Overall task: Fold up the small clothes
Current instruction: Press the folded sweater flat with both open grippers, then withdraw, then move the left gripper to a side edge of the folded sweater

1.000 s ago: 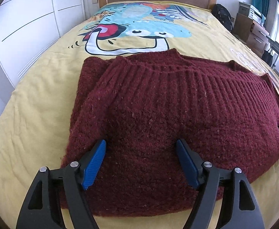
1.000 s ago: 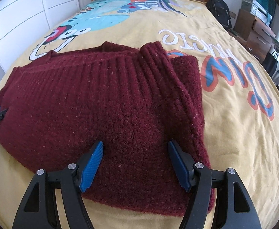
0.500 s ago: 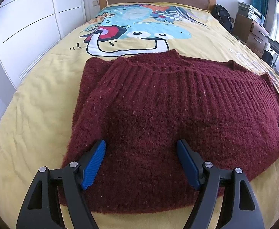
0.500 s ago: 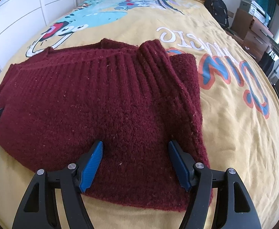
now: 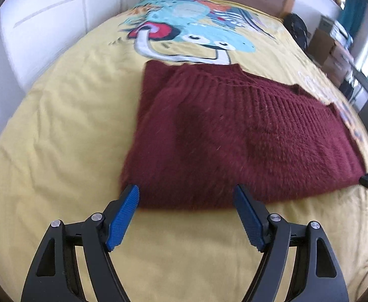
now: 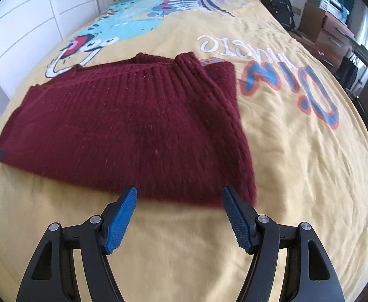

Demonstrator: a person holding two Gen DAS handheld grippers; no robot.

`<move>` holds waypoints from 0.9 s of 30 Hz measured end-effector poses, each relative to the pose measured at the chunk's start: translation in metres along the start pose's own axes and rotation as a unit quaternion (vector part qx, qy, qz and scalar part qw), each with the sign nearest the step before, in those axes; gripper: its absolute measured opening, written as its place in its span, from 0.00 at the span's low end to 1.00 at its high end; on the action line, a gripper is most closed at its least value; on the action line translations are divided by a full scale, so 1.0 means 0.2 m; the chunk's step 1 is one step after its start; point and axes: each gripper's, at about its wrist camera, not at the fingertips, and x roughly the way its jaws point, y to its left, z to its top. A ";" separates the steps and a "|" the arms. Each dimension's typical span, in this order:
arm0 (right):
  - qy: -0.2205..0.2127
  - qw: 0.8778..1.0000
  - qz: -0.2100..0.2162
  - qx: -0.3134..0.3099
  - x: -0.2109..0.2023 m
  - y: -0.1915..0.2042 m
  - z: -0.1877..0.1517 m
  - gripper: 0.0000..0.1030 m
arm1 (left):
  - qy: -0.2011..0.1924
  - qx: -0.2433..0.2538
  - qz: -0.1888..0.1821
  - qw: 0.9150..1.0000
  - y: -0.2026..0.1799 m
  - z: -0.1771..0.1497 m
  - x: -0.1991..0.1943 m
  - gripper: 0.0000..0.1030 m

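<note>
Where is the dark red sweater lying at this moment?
The dark red sweater lies folded on the yellow bedspread, just below the printed blue cartoon animal. In both wrist views its near edge sits just beyond the open claw tips.

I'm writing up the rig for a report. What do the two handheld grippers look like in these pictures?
Both look alike. The left gripper and right gripper each have two black plastic arms with triangular cut-outs and silver pivot pins. The fingers end in flat blue pads with a fine ribbed texture. No cables, markings, hands or sleeves show.
</note>
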 end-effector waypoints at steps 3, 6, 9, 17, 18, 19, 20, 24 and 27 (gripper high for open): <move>-0.004 1.000 0.002 0.002 -0.07 0.00 -0.08 0.70 | 0.011 -0.037 -0.016 0.999 0.08 -0.04 -0.05 0.70; -0.006 1.000 0.010 0.009 -0.12 0.01 -0.17 0.70 | 0.022 -0.077 -0.038 0.996 0.15 -0.08 -0.07 0.70; -0.003 1.000 0.021 0.019 -0.15 0.02 -0.25 0.70 | 0.031 -0.113 -0.061 0.991 0.18 -0.09 -0.05 0.70; 0.007 0.999 0.033 0.023 -0.12 0.05 -0.30 0.70 | 0.028 -0.189 -0.113 0.975 0.24 -0.04 0.04 0.70; 0.007 0.999 0.033 0.024 -0.11 0.05 -0.29 0.70 | 0.028 -0.194 -0.117 0.974 0.24 -0.03 0.05 0.70; 0.008 0.999 0.033 0.024 -0.10 0.04 -0.28 0.70 | 0.027 -0.202 -0.126 0.971 0.25 -0.01 0.08 0.70; 0.008 0.999 0.033 0.025 -0.10 0.04 -0.28 0.70 | 0.025 -0.210 -0.134 0.968 0.26 0.00 0.09 0.70; 0.008 0.999 0.032 0.025 -0.07 0.03 -0.23 0.70 | 0.015 -0.244 -0.158 0.957 0.33 0.04 0.18 0.70; 0.010 0.999 0.030 0.022 -0.06 0.01 -0.22 0.70 | -0.002 -0.273 -0.171 0.947 0.39 0.10 0.22 0.70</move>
